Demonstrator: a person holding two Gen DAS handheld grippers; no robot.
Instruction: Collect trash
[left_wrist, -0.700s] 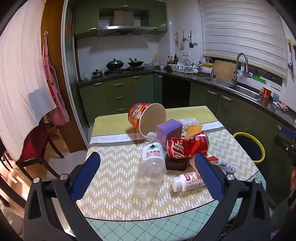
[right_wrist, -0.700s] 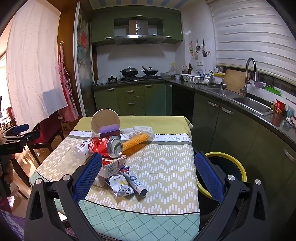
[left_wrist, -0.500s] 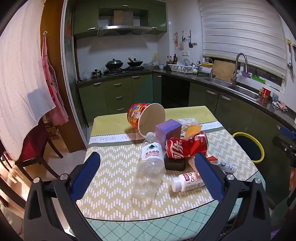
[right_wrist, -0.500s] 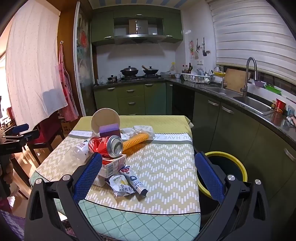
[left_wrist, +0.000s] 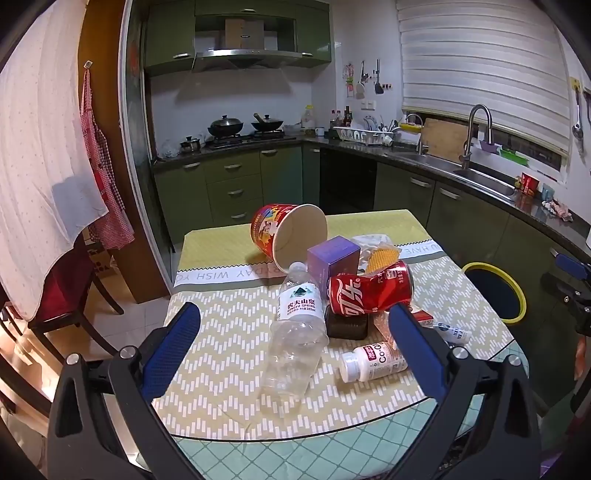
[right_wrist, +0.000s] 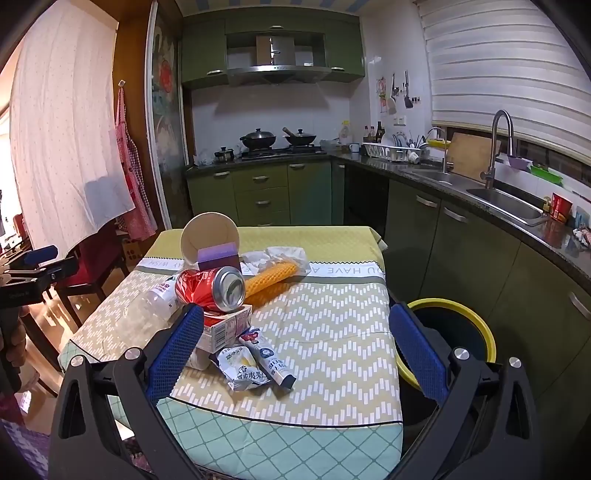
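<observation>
Both pairs of blue-padded fingers stood spread wide with nothing between them. From where I stood, the left gripper (left_wrist: 293, 334) hung above the near edge of the table (left_wrist: 221, 332), tilted down toward a clear water bottle (left_wrist: 295, 332) lying on its side. Just beside that bottle, a small white bottle (left_wrist: 371, 363) lay on the patterned cloth. A dented red can (left_wrist: 369, 291) rested on top of a dark box (left_wrist: 347, 325), with a purple box (left_wrist: 334, 258) behind it and a red paper noodle cup (left_wrist: 286, 232) tipped over at the back.

The right gripper (right_wrist: 295, 332) hovered at the table's other near corner, apart from everything. Close to its left finger (right_wrist: 177, 350) sat a white carton (right_wrist: 225, 328) under the can (right_wrist: 210, 286), and two crumpled foil wrappers (right_wrist: 255, 362) lay just in front. A yellow corn cob (right_wrist: 271, 280) lay against some crumpled white paper (right_wrist: 277, 256) farther back. On the floor beside the table stood a yellow-rimmed bin (right_wrist: 469, 317), partly hidden behind the right finger (right_wrist: 417, 358).
</observation>
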